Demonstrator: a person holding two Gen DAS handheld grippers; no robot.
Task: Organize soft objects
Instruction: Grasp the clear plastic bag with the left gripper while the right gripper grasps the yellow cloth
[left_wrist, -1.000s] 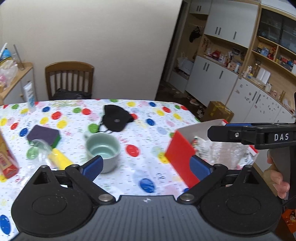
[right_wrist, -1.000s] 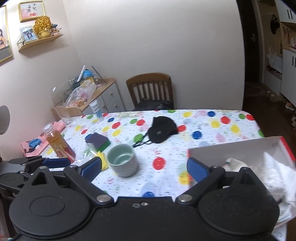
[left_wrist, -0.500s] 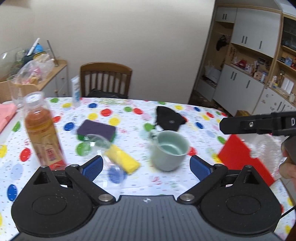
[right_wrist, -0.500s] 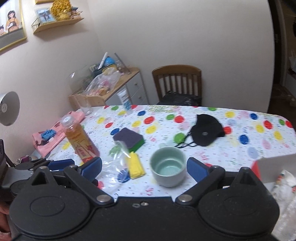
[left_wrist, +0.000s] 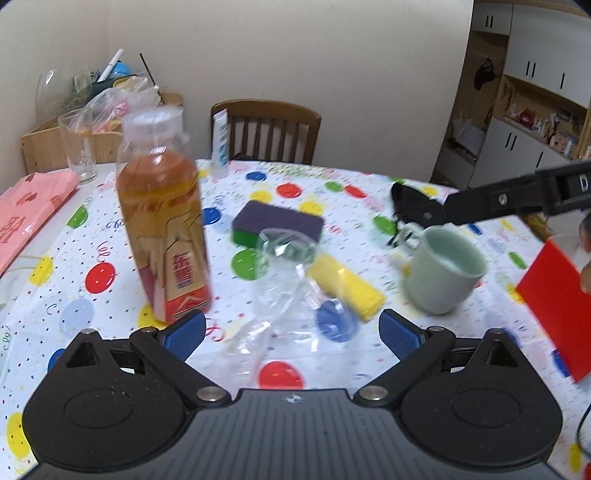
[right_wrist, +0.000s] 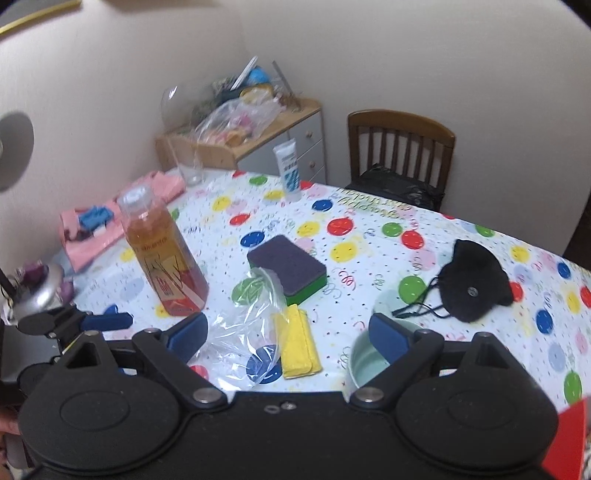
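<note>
Where bag (right_wrist: 243, 332) crumples clear, yellow cloth (right_wrist: 297, 347) lies folded.

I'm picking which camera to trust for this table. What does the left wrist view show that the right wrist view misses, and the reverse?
Only the left wrist view shows the cabinets, the whole green mug and the right hand-held gripper reaching in.

Only the right wrist view shows the whole black mask, a blue object on the pink cloth and the left hand-held gripper at the left edge.

Both show the tea bottle, purple-green sponge, yellow cloth, clear plastic bag, chair and red box.
</note>
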